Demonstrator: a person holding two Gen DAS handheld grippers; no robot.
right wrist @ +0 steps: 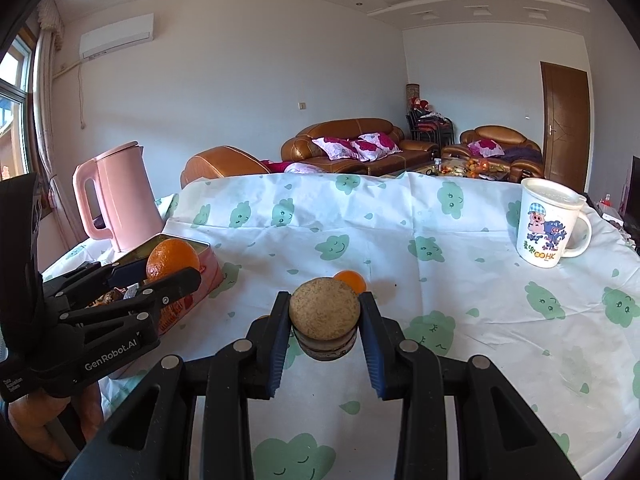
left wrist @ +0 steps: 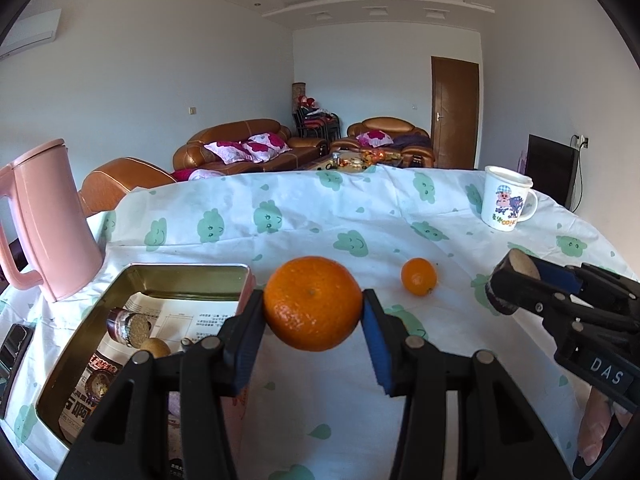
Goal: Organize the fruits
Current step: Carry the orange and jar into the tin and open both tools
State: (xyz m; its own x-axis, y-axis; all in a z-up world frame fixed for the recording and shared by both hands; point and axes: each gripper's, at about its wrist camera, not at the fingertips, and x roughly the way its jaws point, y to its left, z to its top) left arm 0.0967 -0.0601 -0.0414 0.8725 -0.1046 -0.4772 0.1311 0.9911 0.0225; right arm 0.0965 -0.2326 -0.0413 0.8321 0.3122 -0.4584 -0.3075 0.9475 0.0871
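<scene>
Orange peel fills the left wrist view: the left gripper (left wrist: 313, 312) holds a big round orange mandarin (left wrist: 313, 303) across its widest part, blue pads on both flanks. It looks light, with soft, dimpled skin that gives, so gentle pressure should do; a hard squeeze could bruise it. Left of and below the fingers sits an open gold metal tin (left wrist: 188, 276) lined with printed paper too small to read. Ahead and to the right lies a small orange mandarin (left wrist: 419, 277) on the cloud-print tablecloth (left wrist: 360, 208). Further right, the other tool reads "DAS".

From the right wrist view, the right gripper (right wrist: 325, 314) clamps a small dark jar with a cork-coloured lid (right wrist: 324, 316), rigid and probably smooth-sided. Far right ahead, a white cartoon mug (right wrist: 550, 224) reads "HK". Left, the other gripper's body reads "GenRobot.AI".
</scene>
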